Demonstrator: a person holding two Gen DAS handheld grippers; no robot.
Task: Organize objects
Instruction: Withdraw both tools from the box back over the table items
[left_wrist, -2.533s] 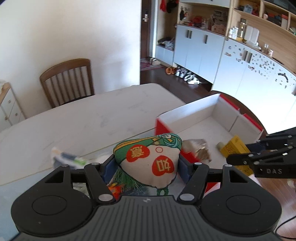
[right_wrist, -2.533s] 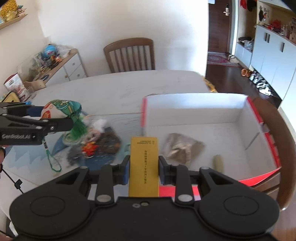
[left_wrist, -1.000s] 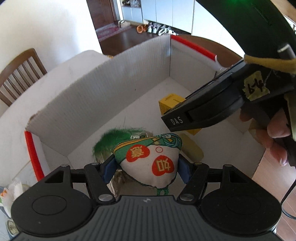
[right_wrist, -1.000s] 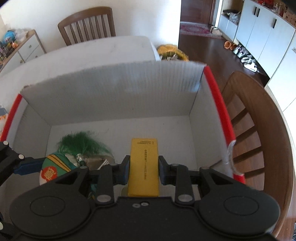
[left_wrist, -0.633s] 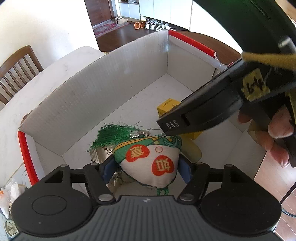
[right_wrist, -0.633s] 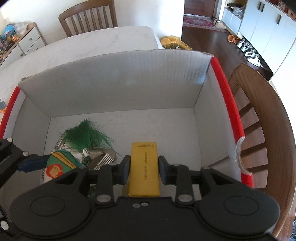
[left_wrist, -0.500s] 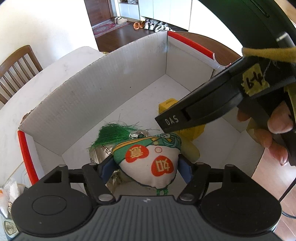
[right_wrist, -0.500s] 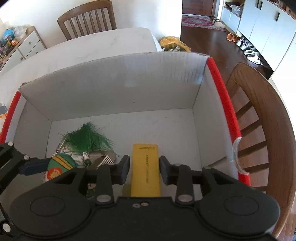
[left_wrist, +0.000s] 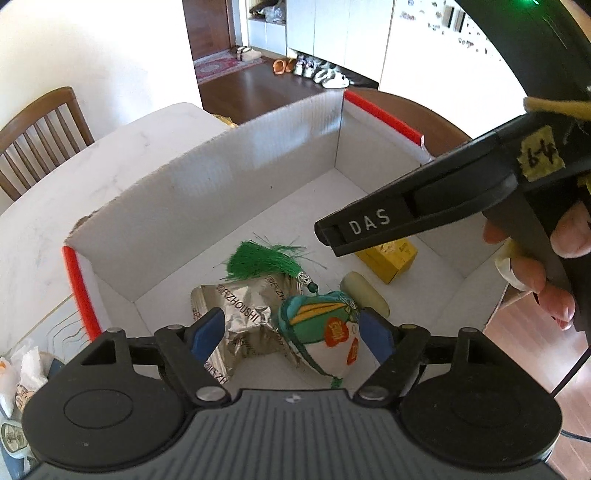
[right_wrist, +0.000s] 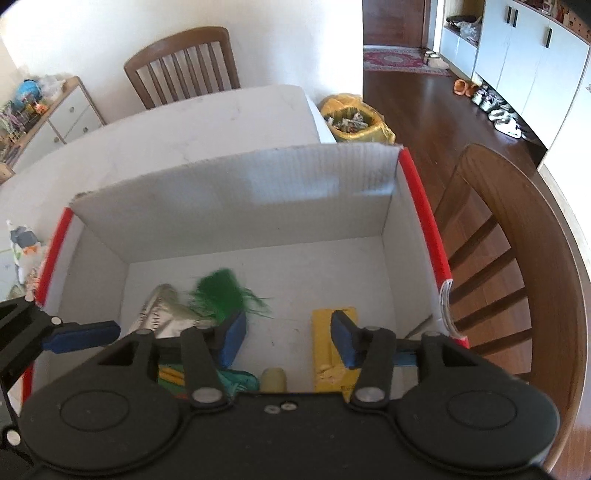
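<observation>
While both claws spread apart, our left claw (left_wrist: 291, 328) grips nothing; the embroidered cloth sachet (left_wrist: 325, 328) lies between its fingers. Our right claw (right_wrist: 288, 336) has released the yellow rectangular carton (right_wrist: 325, 350) inside the white cardboard box (right_wrist: 236, 195).

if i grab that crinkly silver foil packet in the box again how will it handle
The silver foil packet looks creased and dented, so it will probably flex and crumple rather than stay stiff. Its glossy surface may slip between the pads. It lies flat on the box floor, so it should slide, not roll, and the green tassel resting on its edge could drag along.
</observation>
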